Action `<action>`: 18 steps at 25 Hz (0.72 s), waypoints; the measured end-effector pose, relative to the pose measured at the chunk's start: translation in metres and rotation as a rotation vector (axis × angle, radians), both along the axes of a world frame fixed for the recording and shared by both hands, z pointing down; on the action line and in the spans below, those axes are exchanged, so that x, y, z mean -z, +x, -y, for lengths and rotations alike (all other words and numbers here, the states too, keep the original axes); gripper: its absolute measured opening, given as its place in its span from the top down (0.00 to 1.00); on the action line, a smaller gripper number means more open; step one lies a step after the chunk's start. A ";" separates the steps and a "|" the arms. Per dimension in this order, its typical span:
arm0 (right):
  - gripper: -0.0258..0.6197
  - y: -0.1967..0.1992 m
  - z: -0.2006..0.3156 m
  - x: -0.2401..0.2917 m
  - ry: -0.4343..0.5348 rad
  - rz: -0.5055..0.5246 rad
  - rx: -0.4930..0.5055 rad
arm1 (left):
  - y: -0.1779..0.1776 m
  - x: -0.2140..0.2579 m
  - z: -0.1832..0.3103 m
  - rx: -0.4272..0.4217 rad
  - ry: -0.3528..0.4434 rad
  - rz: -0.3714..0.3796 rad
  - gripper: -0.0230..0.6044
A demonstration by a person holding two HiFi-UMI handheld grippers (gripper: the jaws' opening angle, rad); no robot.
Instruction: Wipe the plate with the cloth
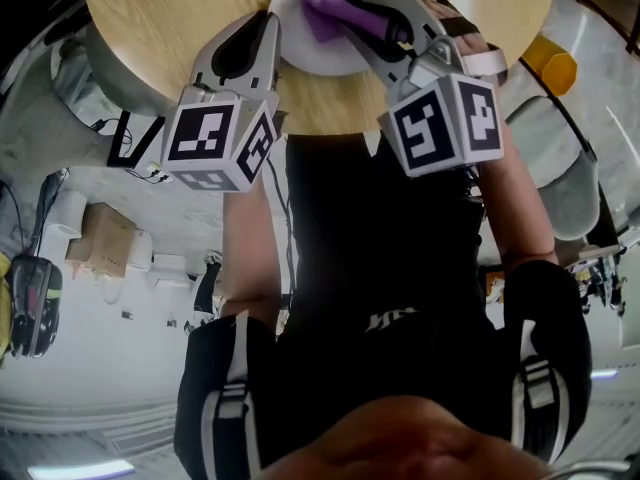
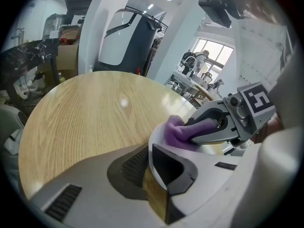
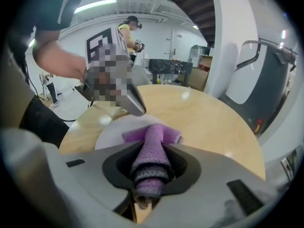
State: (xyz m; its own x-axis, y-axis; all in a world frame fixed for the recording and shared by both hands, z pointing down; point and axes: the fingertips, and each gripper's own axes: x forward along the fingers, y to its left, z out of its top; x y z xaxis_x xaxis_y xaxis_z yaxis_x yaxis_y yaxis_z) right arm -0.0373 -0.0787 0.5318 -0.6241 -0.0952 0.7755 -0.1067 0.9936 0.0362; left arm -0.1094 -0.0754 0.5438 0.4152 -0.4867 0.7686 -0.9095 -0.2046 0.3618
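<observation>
Just purple cloth (image 1: 325,3) on white plate (image 1: 300,56)

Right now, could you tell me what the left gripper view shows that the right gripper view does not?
Only the left gripper view: the left gripper seen close up, shut on the rim of the plate, and the right gripper seen from outside. Only the right gripper view: the purple cloth pinched between the right gripper's jaws, seen along them. Both: the plate, the cloth lying on it, and the round wooden table.

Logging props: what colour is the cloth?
The cloth is purple with a grey band; right gripper view.
</observation>
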 end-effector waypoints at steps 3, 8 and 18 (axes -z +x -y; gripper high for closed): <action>0.81 0.036 0.002 0.001 -0.007 -0.043 -0.017 | 0.002 -0.001 0.002 -0.004 -0.001 0.001 0.92; 0.81 0.074 -0.002 0.003 -0.020 -0.119 -0.066 | -0.001 -0.003 0.000 -0.009 -0.004 0.002 0.92; 0.81 -0.010 0.021 0.012 0.039 0.033 -0.039 | 0.003 -0.001 0.002 -0.008 -0.004 0.010 0.92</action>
